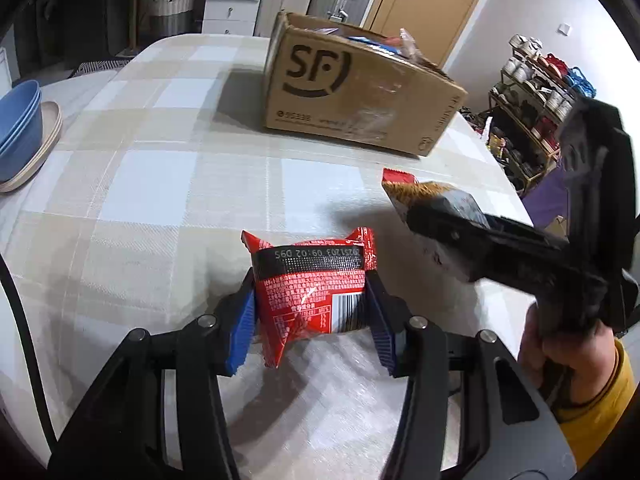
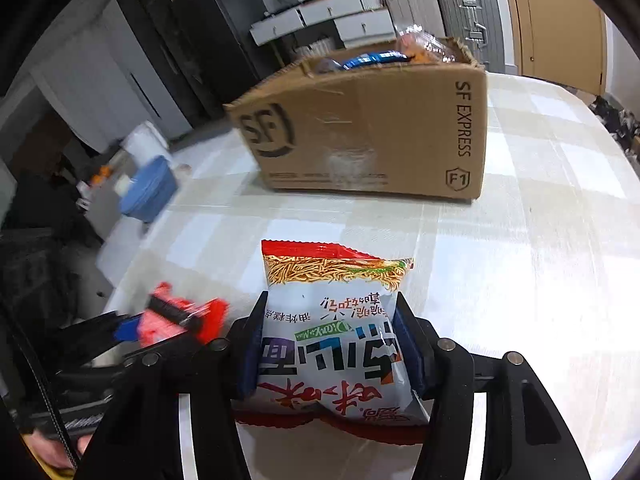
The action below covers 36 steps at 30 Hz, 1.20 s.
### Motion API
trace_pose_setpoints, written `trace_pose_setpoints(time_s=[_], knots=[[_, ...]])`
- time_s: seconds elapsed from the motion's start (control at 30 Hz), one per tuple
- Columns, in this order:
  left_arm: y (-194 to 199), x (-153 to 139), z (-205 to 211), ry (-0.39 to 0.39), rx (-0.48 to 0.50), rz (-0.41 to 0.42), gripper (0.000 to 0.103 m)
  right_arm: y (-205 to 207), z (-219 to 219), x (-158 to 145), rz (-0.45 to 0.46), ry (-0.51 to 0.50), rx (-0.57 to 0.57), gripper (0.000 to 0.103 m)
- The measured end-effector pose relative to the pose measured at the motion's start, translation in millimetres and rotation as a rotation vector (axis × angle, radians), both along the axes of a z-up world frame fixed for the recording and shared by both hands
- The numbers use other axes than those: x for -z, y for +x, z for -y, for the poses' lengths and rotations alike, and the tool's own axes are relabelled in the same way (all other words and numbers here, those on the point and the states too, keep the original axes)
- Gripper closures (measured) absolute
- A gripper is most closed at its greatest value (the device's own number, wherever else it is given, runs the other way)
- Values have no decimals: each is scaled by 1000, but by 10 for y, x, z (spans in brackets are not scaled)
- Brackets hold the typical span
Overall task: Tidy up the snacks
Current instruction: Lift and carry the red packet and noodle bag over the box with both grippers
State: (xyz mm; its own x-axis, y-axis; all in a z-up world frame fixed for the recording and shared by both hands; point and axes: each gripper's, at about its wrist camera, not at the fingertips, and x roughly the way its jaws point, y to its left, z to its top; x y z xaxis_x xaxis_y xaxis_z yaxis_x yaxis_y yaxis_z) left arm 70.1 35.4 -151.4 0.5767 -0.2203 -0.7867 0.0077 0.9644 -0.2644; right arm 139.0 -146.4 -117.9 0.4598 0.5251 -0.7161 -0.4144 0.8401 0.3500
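At the lower centre of the left wrist view, a red snack packet [image 1: 310, 292] is held between the blue pads of the left gripper [image 1: 311, 312]. The fingers [image 1: 242, 320] are closed only part way, because the packet is puffy and fills the gap; it is squeezed from both sides. The printed date band is seen on its upper part, so the packet is held with its back side up.

At the lower centre of the right wrist view, a white and red noodle snack bag [image 2: 334, 336] is clamped in the right gripper [image 2: 329, 344]. Its fingers [image 2: 408, 344] are pressed on the two side edges of the bag, roughly at its middle, and the top seam is pointed away from the camera. In the left wrist view the same bag is seen at the right, raised above the surface [image 1: 160, 184], with a hand in a yellow sleeve [image 1: 596, 384] below it.

The SF cardboard box [image 2: 372, 136] is placed at the upper centre of both views, open at the top, and other snacks are already seen inside it. Both packets are probably held pointing towards it because the box is the place where the snacks are collected. Blue bowls [image 1: 18, 120] stand at the left edge, well apart.
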Motion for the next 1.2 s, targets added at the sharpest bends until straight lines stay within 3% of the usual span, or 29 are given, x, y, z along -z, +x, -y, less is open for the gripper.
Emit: trace_pose_setpoints(time_s=[0.5, 0.8, 1.03, 1.2], knots=[[-344, -593, 142, 24, 22, 114, 56, -770, 538, -563, 81, 189, 42, 46], [-359, -695, 240, 42, 45, 124, 56, -668, 491, -553, 79, 261, 48, 46], [-131, -778, 176, 25, 46, 138, 56, -503, 408, -892, 168, 253, 18, 46], [125, -1024, 117, 8, 60, 179, 56, -275, 306, -1150, 221, 240, -8, 46]])
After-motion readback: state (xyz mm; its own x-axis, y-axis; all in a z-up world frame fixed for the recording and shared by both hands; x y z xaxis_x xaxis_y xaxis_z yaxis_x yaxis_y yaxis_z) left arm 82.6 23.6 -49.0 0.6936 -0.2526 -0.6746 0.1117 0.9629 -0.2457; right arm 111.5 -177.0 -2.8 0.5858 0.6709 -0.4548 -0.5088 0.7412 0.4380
